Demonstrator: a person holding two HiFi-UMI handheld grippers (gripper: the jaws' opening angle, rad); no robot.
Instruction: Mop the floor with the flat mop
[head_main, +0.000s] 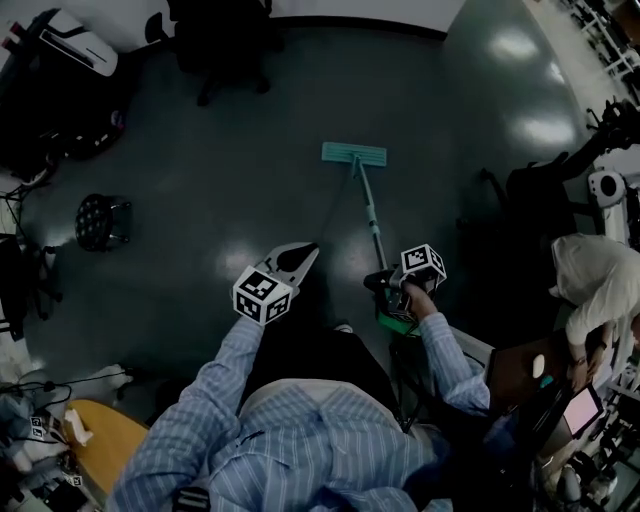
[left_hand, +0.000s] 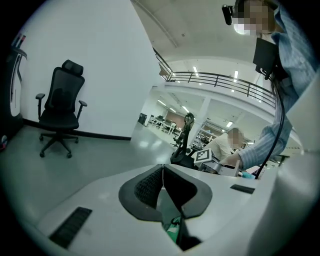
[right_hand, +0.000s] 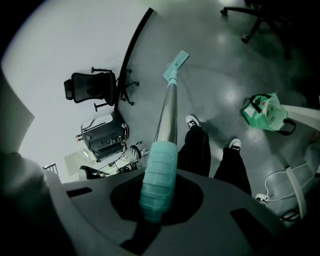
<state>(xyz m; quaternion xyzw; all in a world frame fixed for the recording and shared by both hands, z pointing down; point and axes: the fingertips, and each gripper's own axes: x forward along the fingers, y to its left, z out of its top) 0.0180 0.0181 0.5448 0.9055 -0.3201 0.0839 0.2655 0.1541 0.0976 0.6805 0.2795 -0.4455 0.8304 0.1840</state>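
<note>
1. Striped sleeves (head_main: 215, 400) (nearest the head camera) are being held forward, one gripper to each side of the body.
2. The flat mop (head_main: 367, 200) is being gripped by the right gripper (right_hand: 156, 202), whose jaws are being clamped around the ribbed teal grip (right_hand: 159, 175) at the top of the pole.
3. The mop head (head_main: 353, 153) is being rested flat on the floor (head_main: 230, 160), well ahead of the feet.
4. The left gripper (left_hand: 162, 172) is being carried idle, jaws pressed together with nothing between them.
5. For an even stroke, the head should be pressed flat while the pole is being drawn straight back. A second hold lower on the pole would probably steady it.
6. The stool (head_main: 103, 220) is being cleared by a wide margin, so no detour is judged necessary.
</note>
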